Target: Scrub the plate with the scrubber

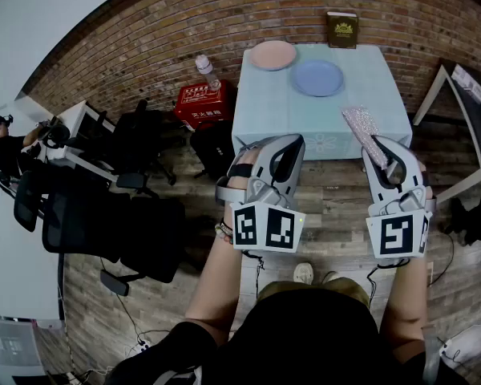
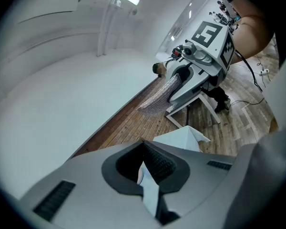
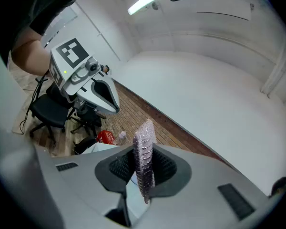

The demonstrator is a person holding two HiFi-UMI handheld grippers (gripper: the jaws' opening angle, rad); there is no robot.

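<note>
**Operator:** What do the fingers show?

**Inspector:** Your right gripper (image 3: 142, 171) has its ribbed pads clamped on the scrubber (image 3: 144, 149). It is a thin, flat pad of glittery silver mesh, standing on edge and projecting past the tips. Your left gripper (image 2: 150, 171) has its jaws closed together with nothing between them.

**Operator:** And the plates?

**Inspector:** Two lie close together towards the far side of the table (image 1: 369, 95): a pink plate (image 1: 272, 55) and a blue plate (image 1: 318, 78). Both are round, shallow and smooth. I cannot tell which one you are meant to scrub. You hold both grippers in the air on the near side of the table, with the scrubber well apart from either plate.

**Operator:** Progress?

**Inspector:** In my judgement the tool is in hand and scrubbing has not begun. Neither plate is touched or steadied. You have yet to carry the scrubber to a plate and rub its face. The table's cover looks like pale, soft cloth, so a smooth plate may slide on it. Your empty gripper would have to open to hold the rim.
</note>
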